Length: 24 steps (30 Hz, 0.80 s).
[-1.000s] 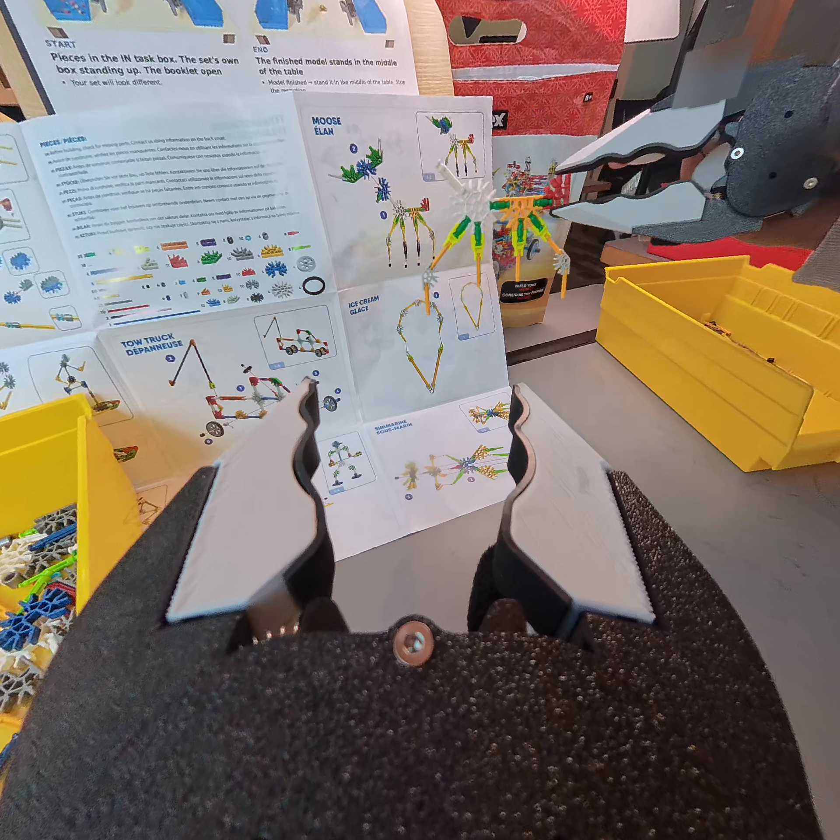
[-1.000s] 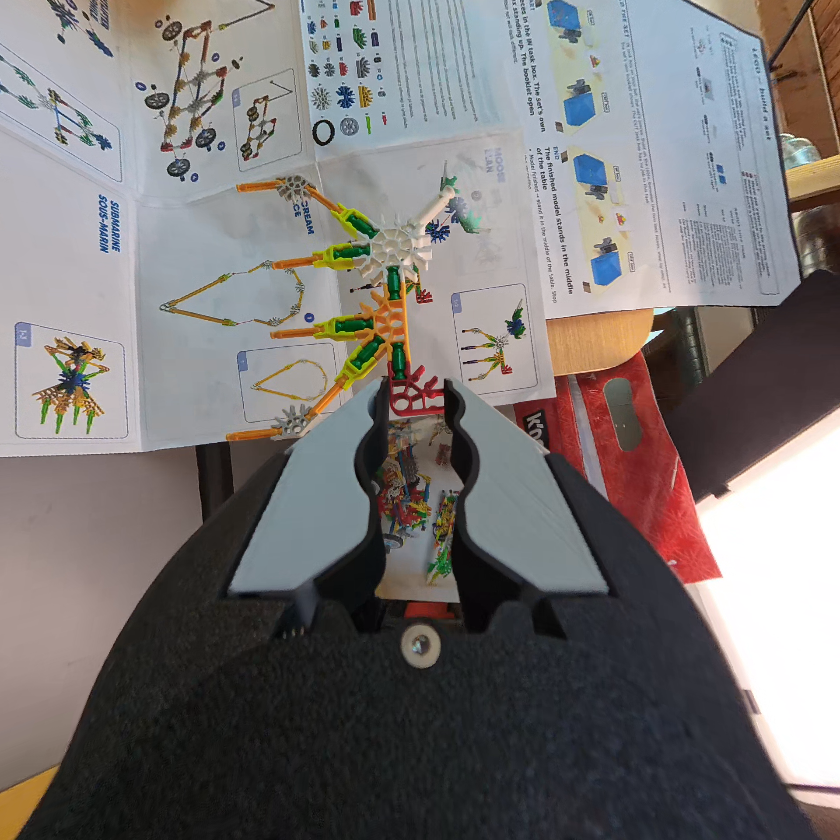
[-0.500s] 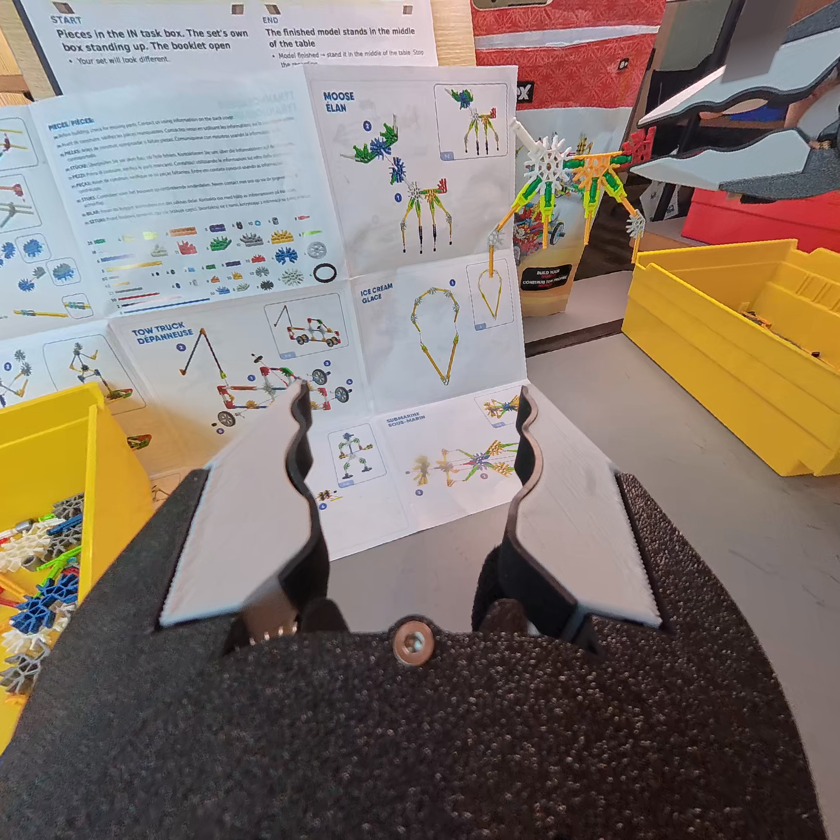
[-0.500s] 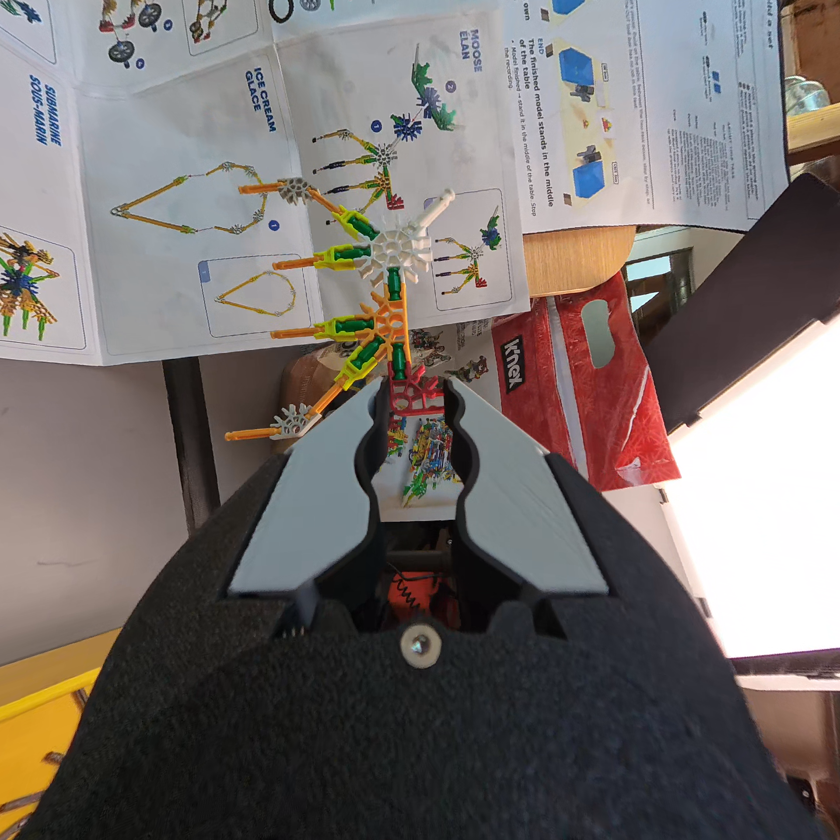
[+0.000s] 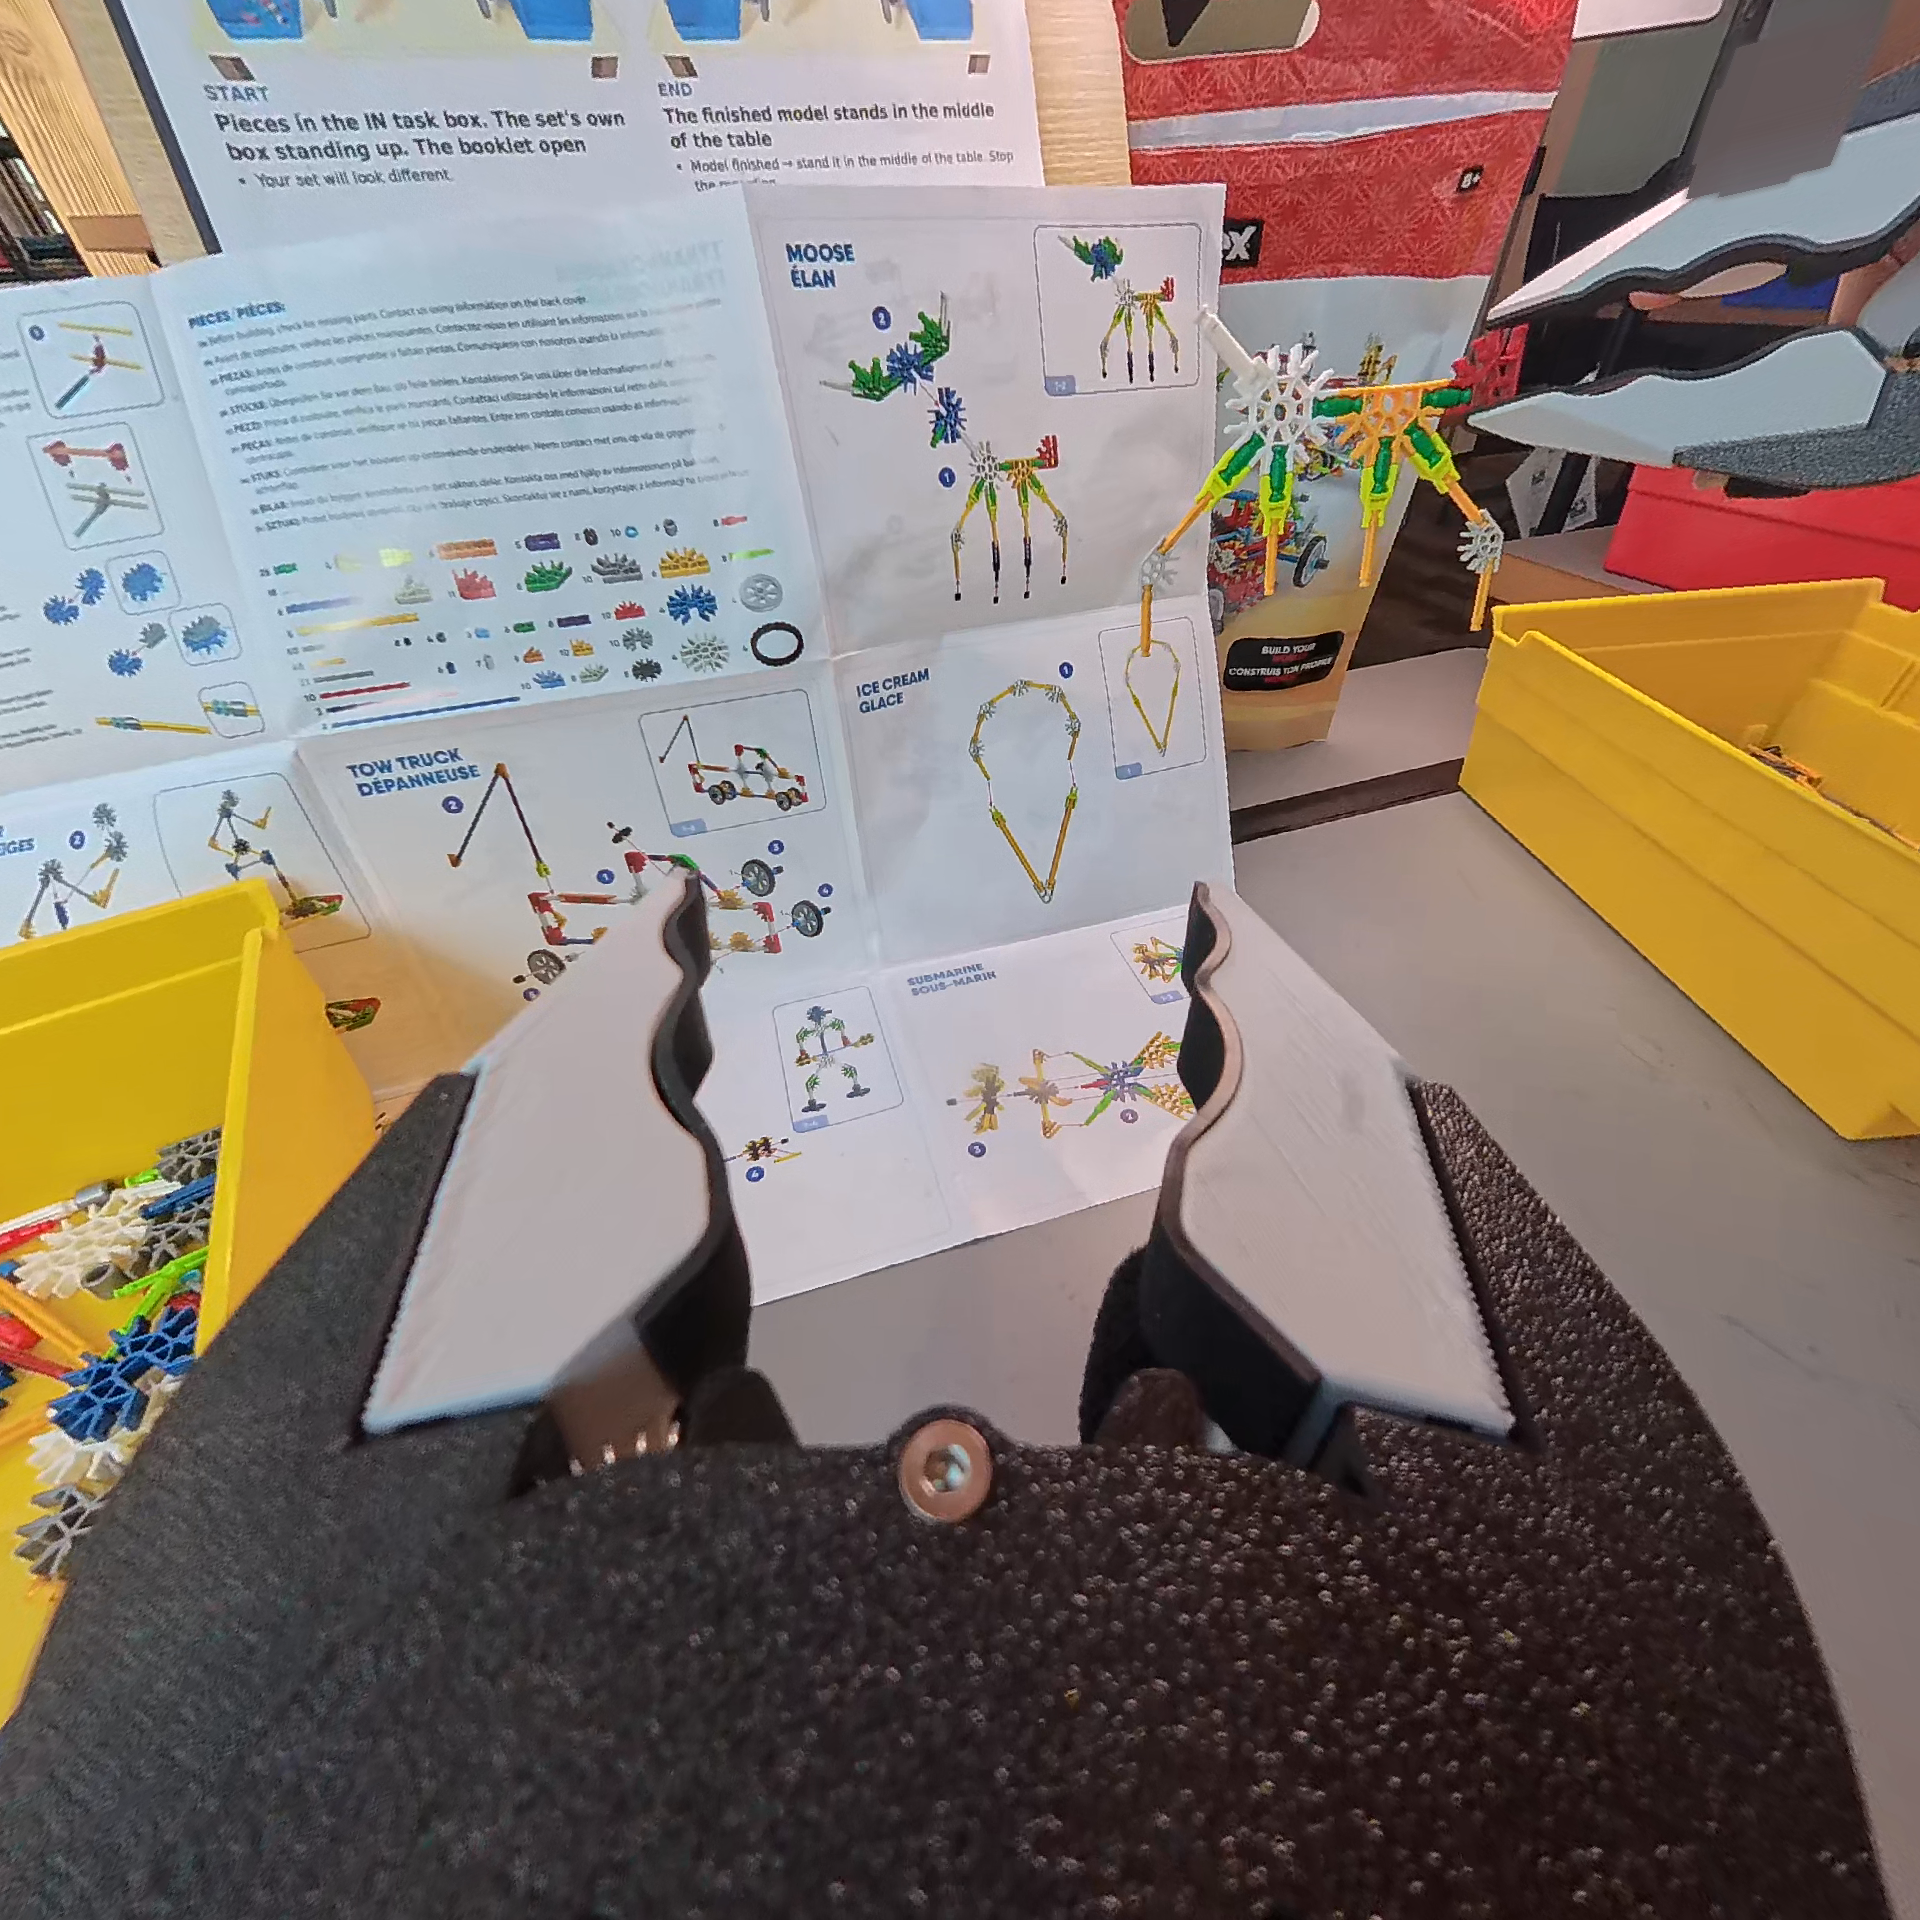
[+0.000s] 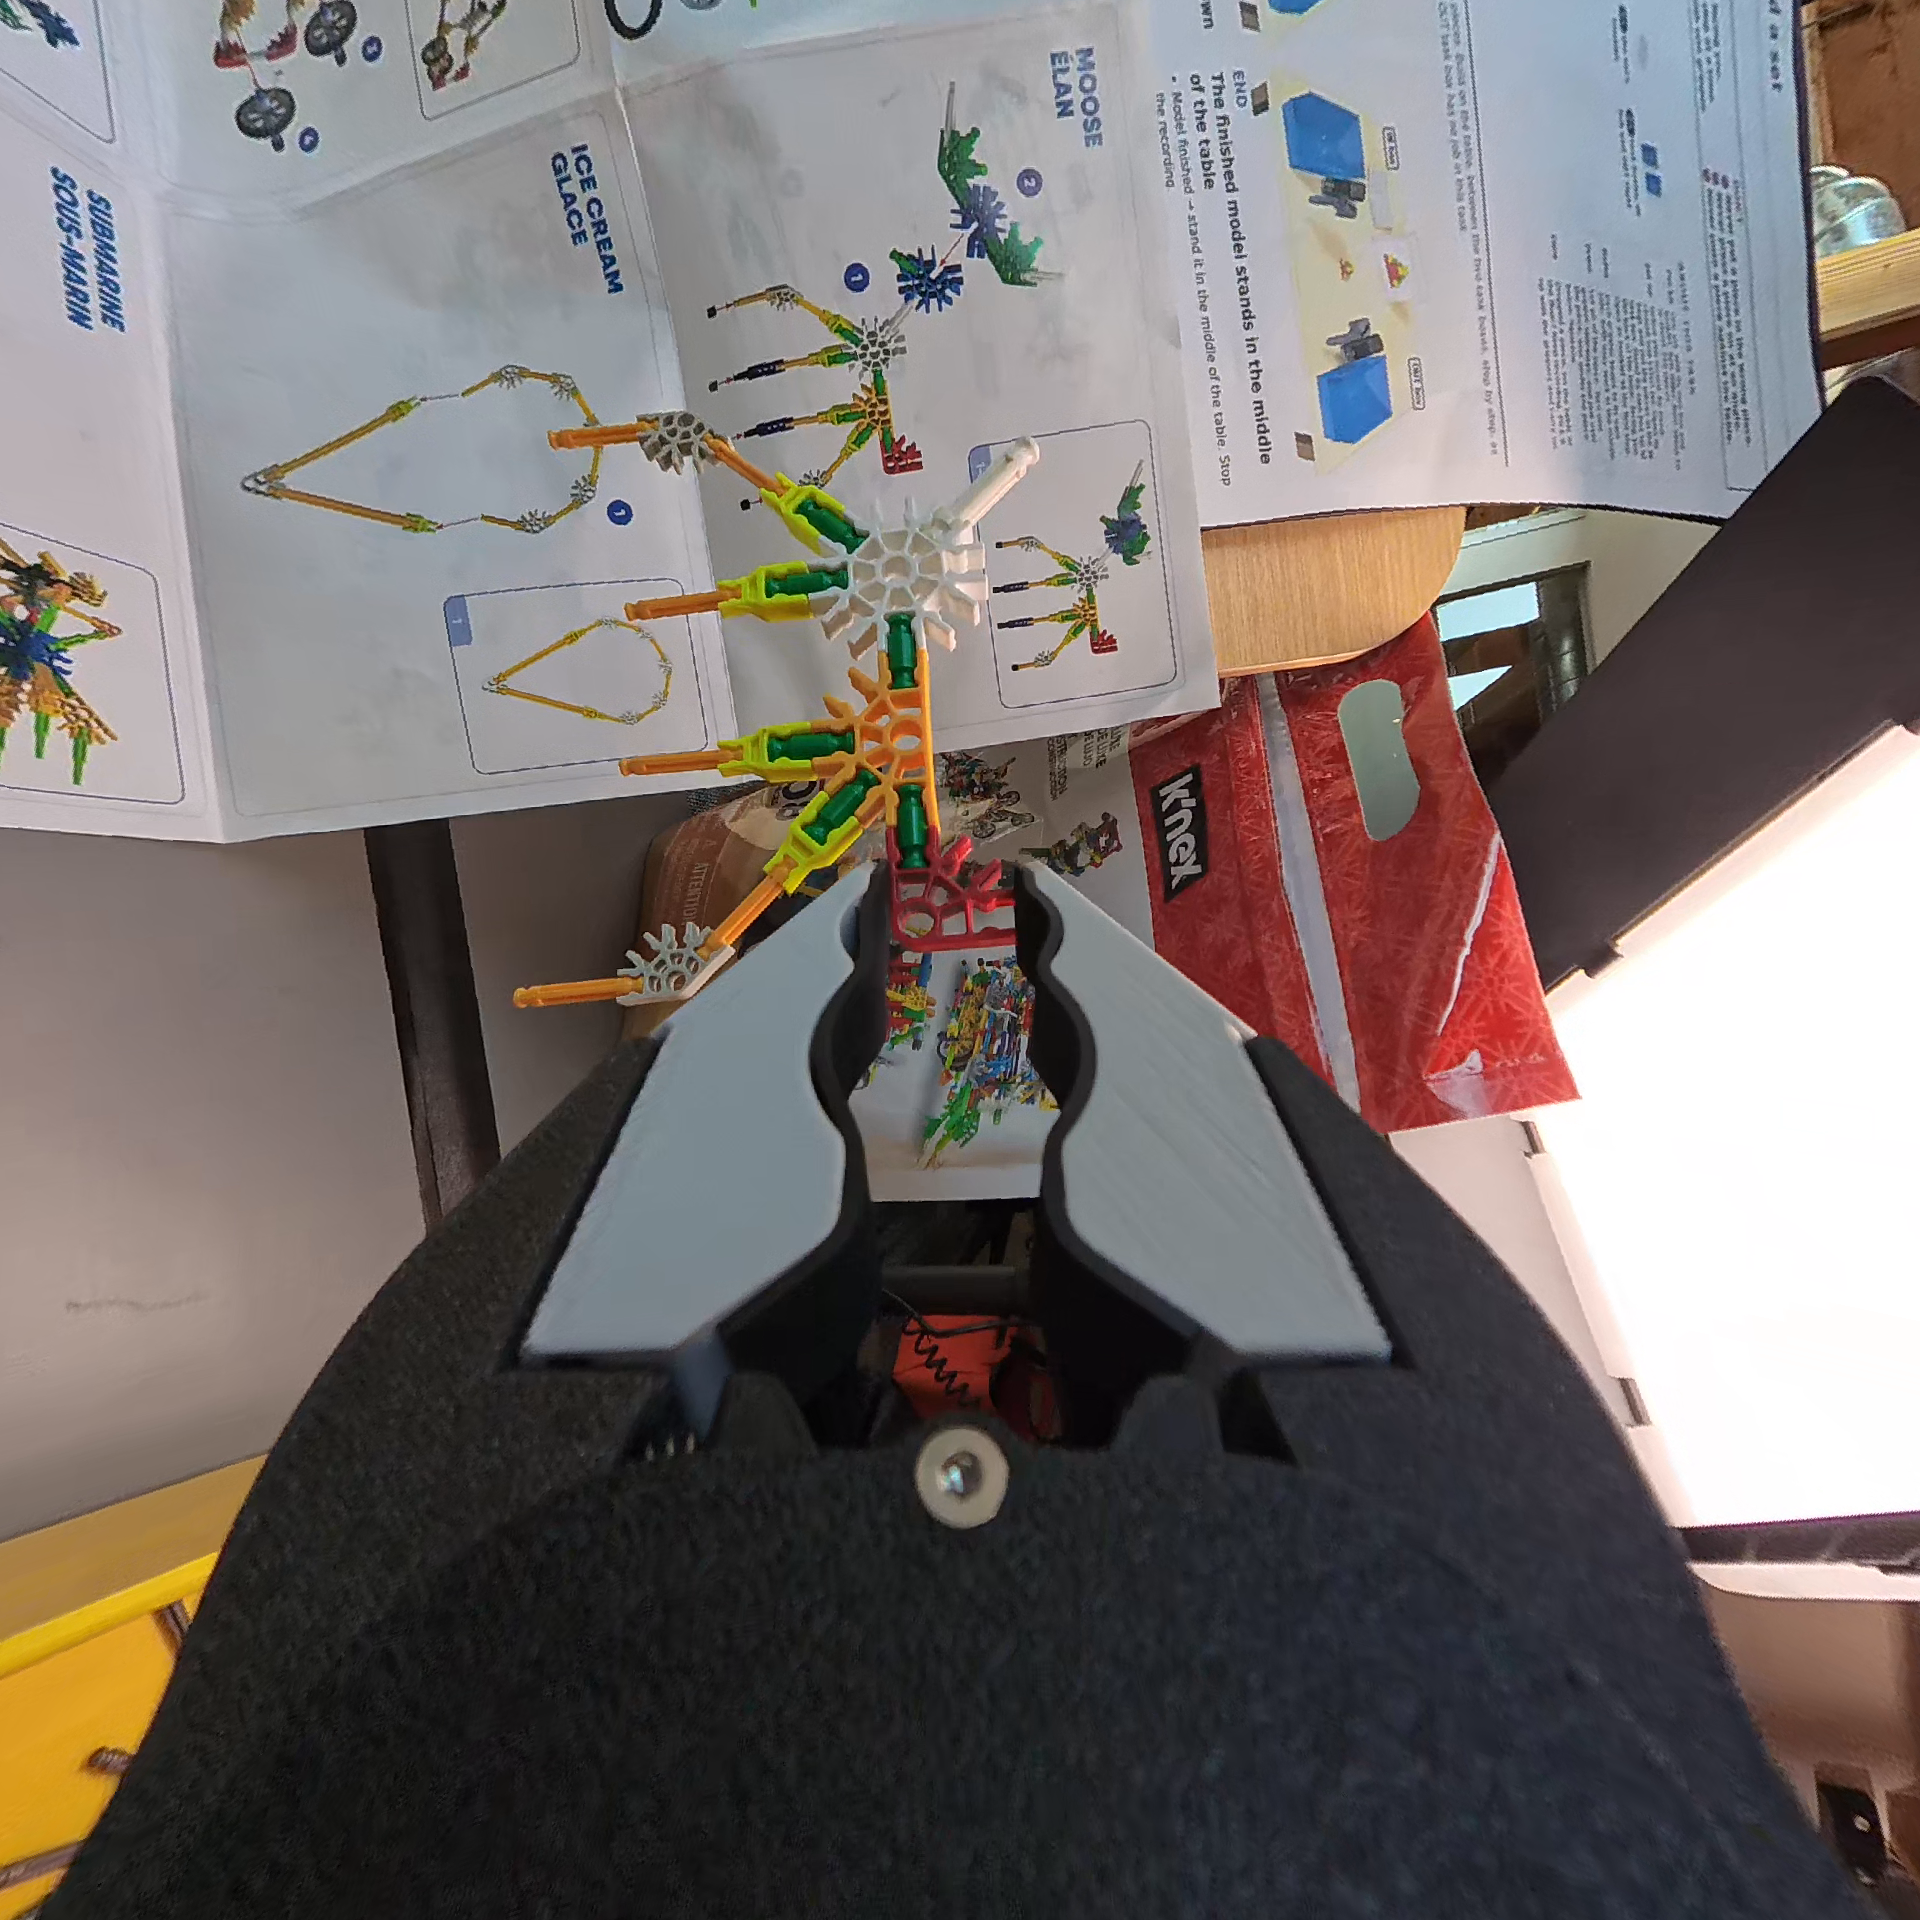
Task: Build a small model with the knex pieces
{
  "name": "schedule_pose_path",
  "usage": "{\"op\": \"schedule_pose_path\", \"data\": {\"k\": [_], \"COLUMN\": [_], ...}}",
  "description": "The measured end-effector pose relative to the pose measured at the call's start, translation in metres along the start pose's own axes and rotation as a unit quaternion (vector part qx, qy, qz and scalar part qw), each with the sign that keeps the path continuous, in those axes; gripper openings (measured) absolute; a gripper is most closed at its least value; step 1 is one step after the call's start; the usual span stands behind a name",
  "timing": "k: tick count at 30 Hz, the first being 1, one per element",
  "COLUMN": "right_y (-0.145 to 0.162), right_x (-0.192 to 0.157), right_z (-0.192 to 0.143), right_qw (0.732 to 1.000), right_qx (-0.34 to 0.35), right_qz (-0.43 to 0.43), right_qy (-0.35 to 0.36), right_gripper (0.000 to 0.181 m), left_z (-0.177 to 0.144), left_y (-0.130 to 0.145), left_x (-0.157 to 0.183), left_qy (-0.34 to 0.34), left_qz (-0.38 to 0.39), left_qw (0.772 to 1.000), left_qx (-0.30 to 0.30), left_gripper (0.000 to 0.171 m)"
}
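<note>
My right gripper (image 6: 948, 881) is shut on the red connector (image 6: 943, 902) at one end of a rod-and-connector model (image 6: 902, 574). The model has a white snowflake hub, an orange hub, green and yellow rods and small grey connectors, and hangs in the air. In the left wrist view the model (image 5: 1351, 416) and the right gripper (image 5: 1481, 369) show at the upper right, above the table. My left gripper (image 5: 940, 914) is open and empty, low over the grey table (image 5: 1455, 1039), facing the open instruction booklet (image 5: 520, 468).
A yellow bin (image 5: 239, 1039) with several loose building pieces stands at the left. Another yellow bin (image 5: 1662, 831) stands at the right. A red and white set bag (image 5: 1330, 125) and a printed sheet (image 5: 623, 114) stand behind the booklet. About 30 centimetres separates my left fingertips from my right.
The right gripper carried the model to the right and slightly away from the booklet, then held almost still. The left gripper stayed open and barely shifted.
</note>
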State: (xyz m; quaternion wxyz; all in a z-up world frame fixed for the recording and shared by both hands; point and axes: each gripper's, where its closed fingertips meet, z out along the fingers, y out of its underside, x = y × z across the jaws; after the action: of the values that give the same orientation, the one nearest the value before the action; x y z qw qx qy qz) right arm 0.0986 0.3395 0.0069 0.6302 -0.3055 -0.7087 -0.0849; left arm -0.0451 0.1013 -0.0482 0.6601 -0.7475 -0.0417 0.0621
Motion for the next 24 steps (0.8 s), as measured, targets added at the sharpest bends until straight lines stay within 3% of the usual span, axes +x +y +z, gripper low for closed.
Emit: {"op": "schedule_pose_path", "data": {"k": [24], "right_y": [0.017], "right_x": [0.009], "right_z": [-0.009], "right_qw": [1.000], "right_qx": [-0.023], "right_qz": [-0.008], "right_qy": [0.003], "right_gripper": [0.022], "left_z": [0.004], "left_y": [0.007], "left_x": [-0.007], "left_qy": [-0.005], "left_qz": [-0.007], "left_qw": [1.000], "left_qx": [-0.005], "left_gripper": [0.091]}}
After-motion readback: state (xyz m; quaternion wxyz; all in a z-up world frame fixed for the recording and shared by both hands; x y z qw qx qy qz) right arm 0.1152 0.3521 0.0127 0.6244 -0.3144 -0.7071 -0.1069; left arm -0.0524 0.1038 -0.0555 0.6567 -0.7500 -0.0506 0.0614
